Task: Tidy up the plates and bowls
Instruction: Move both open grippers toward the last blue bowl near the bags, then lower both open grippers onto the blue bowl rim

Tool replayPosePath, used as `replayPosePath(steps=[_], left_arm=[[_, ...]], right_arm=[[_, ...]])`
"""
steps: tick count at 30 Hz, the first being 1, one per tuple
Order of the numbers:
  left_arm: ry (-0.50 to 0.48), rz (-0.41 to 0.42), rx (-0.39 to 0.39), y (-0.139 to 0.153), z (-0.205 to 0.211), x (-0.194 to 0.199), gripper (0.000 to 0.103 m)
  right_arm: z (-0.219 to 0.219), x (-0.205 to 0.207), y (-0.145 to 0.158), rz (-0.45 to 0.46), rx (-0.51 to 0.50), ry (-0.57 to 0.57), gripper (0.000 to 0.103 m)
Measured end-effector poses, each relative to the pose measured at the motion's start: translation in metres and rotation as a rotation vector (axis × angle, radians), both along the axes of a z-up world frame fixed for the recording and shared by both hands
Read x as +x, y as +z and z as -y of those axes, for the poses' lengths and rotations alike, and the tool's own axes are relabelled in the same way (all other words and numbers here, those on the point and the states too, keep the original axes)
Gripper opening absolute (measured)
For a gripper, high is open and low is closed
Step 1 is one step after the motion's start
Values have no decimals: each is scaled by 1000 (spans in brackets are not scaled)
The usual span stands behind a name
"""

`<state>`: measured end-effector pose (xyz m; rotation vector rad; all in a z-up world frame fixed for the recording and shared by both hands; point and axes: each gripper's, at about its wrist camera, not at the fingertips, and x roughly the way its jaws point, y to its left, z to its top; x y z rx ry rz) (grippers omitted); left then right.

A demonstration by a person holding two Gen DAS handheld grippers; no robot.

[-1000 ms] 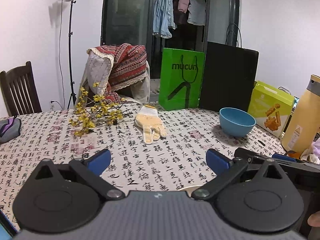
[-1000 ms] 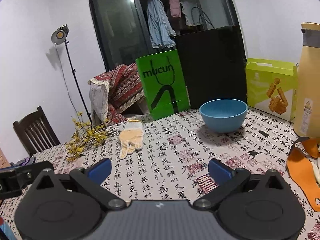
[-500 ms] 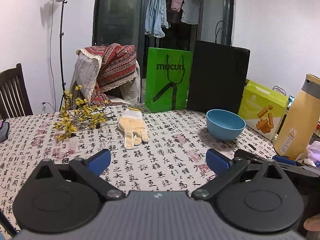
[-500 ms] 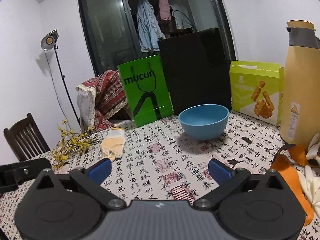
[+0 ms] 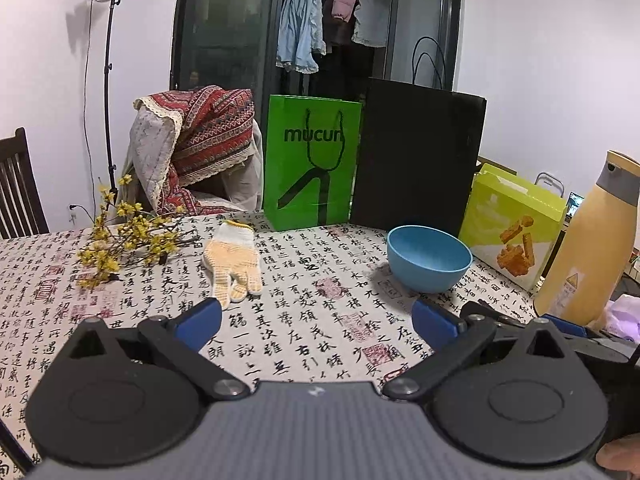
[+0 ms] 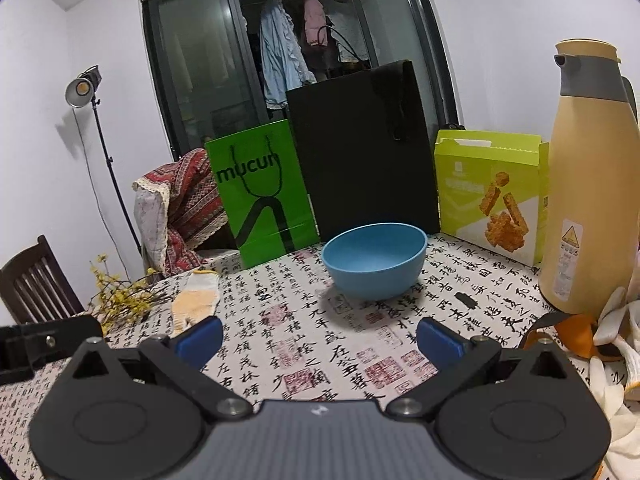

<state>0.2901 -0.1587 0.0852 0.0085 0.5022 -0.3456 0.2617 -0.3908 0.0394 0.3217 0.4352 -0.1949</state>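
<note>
A blue bowl (image 6: 375,264) stands upright and empty on the calligraphy-print tablecloth, just ahead of my right gripper (image 6: 319,339) and nearly centred between its blue pads. That gripper is open with nothing in it. In the left wrist view the same blue bowl (image 5: 429,258) sits ahead and to the right of my left gripper (image 5: 316,319), which is also open and empty. The right gripper's black body (image 5: 560,334) shows at the lower right of the left wrist view. No plate is in view.
A green paper bag (image 6: 262,194) and a black bag (image 6: 360,152) stand behind the bowl. A lime snack box (image 6: 490,192) and a tall beige thermos (image 6: 592,184) are at the right. A yellow work glove (image 5: 232,258) and yellow flower sprigs (image 5: 128,236) lie left.
Both grippers have moved forward and turned right. The bowl has shifted toward the middle of the right wrist view and looks larger. Both stay open.
</note>
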Motion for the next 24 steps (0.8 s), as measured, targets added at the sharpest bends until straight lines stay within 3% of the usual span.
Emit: replayPosePath(steps=[24], left_arm=[[6, -30, 0, 5, 58, 44, 103]], right_arm=[[63, 45, -2, -27, 35, -17, 103]])
